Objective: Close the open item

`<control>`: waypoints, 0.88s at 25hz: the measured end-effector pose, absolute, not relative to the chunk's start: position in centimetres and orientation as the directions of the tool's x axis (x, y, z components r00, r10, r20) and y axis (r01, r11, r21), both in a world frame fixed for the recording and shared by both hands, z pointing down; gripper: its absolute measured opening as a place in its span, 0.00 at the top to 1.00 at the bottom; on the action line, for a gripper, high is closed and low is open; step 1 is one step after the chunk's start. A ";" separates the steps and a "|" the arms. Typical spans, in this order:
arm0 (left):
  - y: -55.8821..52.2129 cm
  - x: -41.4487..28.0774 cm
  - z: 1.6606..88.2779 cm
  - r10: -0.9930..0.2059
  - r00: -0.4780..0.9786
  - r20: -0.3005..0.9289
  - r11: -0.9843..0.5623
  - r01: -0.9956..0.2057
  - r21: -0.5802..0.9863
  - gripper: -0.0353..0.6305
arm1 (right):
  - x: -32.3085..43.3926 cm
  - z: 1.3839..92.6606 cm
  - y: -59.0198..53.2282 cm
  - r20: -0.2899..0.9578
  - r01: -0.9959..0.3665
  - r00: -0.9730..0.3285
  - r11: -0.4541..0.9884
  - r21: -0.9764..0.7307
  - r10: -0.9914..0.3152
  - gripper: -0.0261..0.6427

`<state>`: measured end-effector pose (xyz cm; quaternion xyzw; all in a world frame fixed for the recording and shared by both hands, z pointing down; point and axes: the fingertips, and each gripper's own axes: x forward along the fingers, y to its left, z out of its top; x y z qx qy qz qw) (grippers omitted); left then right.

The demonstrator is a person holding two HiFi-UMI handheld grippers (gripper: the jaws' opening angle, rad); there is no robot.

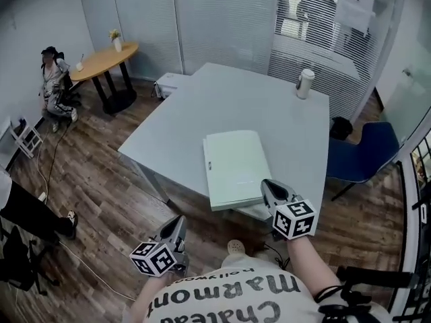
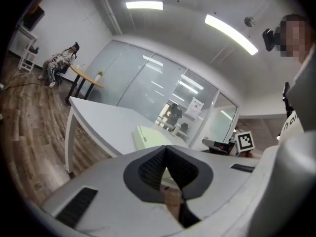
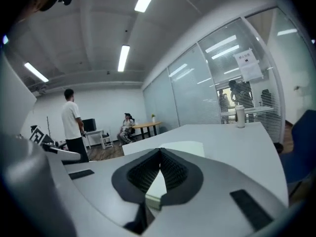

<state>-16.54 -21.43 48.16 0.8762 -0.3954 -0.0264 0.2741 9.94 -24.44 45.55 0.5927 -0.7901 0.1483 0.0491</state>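
A pale green folder (image 1: 234, 168) lies flat on the grey desk (image 1: 269, 106). Its long axis runs from the desk's near edge toward the far side, and its near short end sits at that edge. The right gripper (image 1: 268, 184) hovers by the folder's near right corner, jaws together with nothing between them. The left gripper (image 1: 178, 221) is off the desk over the wooden floor (image 1: 101, 180), jaw tips likewise meeting and empty. A white bottle (image 1: 305, 83) stands at the far right.
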 end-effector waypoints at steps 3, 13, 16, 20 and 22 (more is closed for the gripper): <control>-19.2 -14.9 49.0 -0.669 0.703 0.241 -0.548 -0.686 0.479 0.92 | 11.1 45.1 -21.0 0.266 -0.961 -0.268 0.238 -0.140 -0.926 0.97; -13.5 -12.5 44.5 -0.669 0.727 0.153 -0.610 -0.655 0.447 0.92 | 13.8 40.2 -12.9 0.194 -0.972 -0.234 0.223 -0.078 -0.953 0.97; -11.1 -12.0 43.4 -0.695 0.706 0.133 -0.591 -0.667 0.454 0.92 | 14.8 39.7 -10.0 0.214 -0.971 -0.237 0.229 -0.061 -0.948 0.97; -6.6 -12.0 43.2 -0.722 0.681 0.122 -0.563 -0.681 0.467 0.92 | 16.0 40.2 -4.9 0.261 -0.971 -0.236 0.236 -0.031 -0.936 0.97; -4.5 -12.0 43.3 -0.737 0.665 0.118 -0.547 -0.690 0.473 0.92 | 16.6 40.7 -2.6 0.270 -0.972 -0.234 0.230 -0.046 -0.934 0.97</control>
